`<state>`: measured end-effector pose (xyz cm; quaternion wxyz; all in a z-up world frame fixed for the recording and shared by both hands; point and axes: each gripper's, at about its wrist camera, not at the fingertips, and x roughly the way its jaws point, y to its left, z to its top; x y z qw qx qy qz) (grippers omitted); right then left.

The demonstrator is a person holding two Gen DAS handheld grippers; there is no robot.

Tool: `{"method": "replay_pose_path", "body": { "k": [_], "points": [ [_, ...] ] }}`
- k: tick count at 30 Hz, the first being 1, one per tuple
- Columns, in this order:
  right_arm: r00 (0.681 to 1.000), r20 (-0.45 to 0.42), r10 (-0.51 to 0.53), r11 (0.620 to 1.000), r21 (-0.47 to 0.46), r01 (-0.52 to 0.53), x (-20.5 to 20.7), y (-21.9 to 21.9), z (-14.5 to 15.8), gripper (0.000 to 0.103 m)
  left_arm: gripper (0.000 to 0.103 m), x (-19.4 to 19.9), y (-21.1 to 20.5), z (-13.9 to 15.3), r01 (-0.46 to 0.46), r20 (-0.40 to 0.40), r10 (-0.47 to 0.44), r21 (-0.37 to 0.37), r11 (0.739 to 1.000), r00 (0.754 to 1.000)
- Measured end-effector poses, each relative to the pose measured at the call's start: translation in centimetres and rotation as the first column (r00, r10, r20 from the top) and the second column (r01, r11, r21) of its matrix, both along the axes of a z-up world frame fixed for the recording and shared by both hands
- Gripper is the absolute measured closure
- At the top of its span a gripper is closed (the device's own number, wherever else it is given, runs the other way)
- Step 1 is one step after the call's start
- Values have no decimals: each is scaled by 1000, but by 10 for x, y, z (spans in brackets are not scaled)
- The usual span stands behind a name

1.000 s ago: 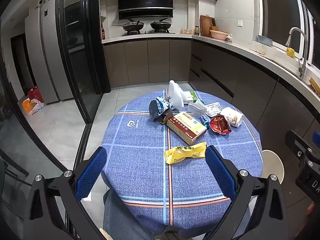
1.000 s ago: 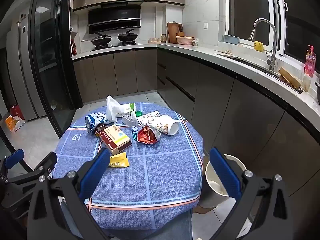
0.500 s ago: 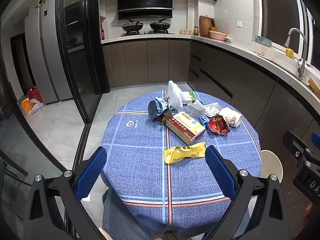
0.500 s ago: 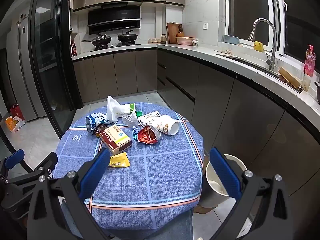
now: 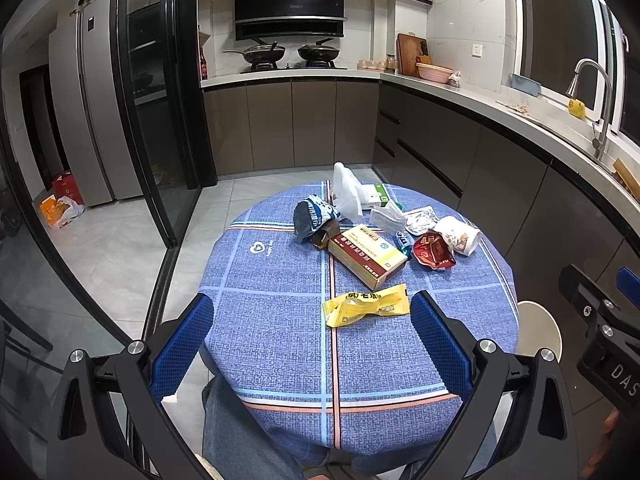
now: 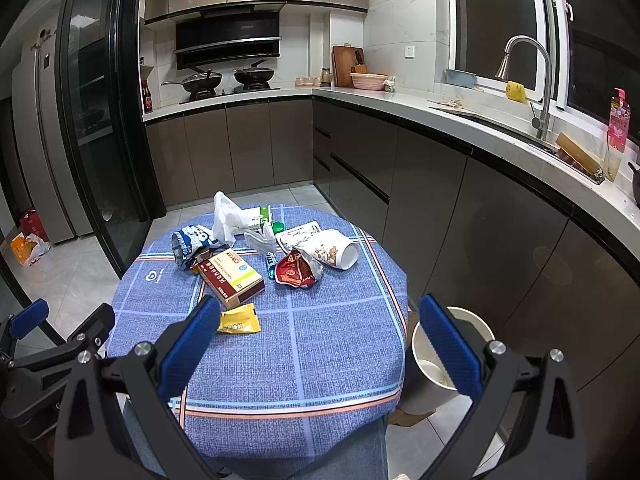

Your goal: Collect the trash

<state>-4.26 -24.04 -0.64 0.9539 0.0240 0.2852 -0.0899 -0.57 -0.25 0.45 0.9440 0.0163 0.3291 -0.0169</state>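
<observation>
Nothing shifted since earlier; my left tool [image 5: 312, 334] and right tool [image 6: 316, 338] gape wide, empty; crinkly yellow plastic wrapper [image 5: 366, 305] on surface light, slippery, pinch mid-body

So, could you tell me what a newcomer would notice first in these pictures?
Probably the litter heaped at the far side of the round blue table: a red-and-cream box, a red wrapper and a tipped paper cup. A yellow packet lies nearer, and a white bin stands beside the table's right edge.
</observation>
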Motion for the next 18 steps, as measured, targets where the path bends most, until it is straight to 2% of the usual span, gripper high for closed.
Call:
{"method": "replay_pose_path", "body": {
  "k": [18],
  "points": [
    [1000,4,-17,1000,-4,17,-2,0,-4,3,8,1,0,3,8,-5,-8,-10,1000,1000]
  ]
}}
